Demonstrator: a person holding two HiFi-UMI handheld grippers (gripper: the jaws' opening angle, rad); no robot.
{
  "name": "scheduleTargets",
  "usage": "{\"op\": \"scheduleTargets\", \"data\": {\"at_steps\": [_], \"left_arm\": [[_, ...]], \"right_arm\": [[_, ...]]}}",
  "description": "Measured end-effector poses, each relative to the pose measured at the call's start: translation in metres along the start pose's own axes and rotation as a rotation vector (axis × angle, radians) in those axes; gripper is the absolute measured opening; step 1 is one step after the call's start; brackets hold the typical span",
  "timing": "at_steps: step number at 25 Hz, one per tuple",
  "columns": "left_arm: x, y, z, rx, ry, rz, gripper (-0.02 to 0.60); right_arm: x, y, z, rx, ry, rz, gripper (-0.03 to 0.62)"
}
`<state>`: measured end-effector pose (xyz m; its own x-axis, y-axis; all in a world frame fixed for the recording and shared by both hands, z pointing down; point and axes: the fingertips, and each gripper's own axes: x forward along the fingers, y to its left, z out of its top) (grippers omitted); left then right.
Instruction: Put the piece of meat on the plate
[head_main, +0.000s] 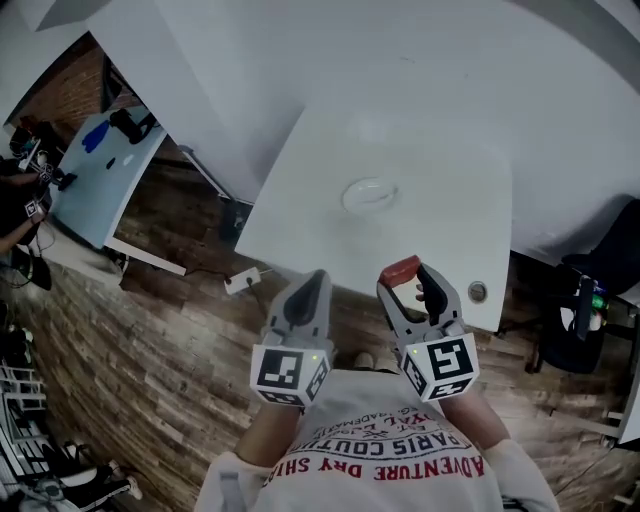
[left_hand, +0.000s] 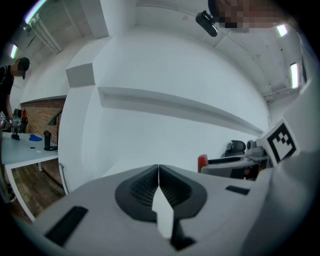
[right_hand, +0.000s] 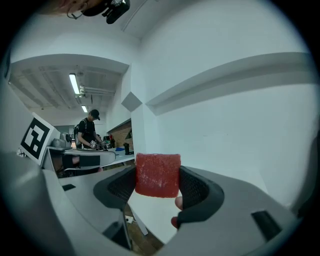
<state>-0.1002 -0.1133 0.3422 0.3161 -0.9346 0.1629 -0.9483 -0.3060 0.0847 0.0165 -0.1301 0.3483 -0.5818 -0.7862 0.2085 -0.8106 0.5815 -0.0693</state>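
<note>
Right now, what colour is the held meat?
The meat is red; clearest in right gripper view.

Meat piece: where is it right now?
Head view, right side: the red meat piece is clamped in the right tool over the near edge of the white table, short of the plate.

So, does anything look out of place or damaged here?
Nothing stands out. The right gripper holds the meat squarely, the plate lies flat and empty on the table, and the left gripper is shut.
</note>
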Motion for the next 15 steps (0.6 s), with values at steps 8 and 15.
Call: {"op": "scheduleTargets", "data": {"at_steps": [8, 15], "left_arm": [[0.077, 0.024, 0.001, 0.004, 0.040, -0.078, 0.008], [0.157, 0.058, 0.008, 0.002, 0.068, -0.173, 0.008]], "right_arm": [[0.056, -0.042, -0.004, 0.044, 0.038, -0.072, 0.276], [0.121, -0.083, 0.000, 0.083, 0.075, -0.172, 0.276]]}}
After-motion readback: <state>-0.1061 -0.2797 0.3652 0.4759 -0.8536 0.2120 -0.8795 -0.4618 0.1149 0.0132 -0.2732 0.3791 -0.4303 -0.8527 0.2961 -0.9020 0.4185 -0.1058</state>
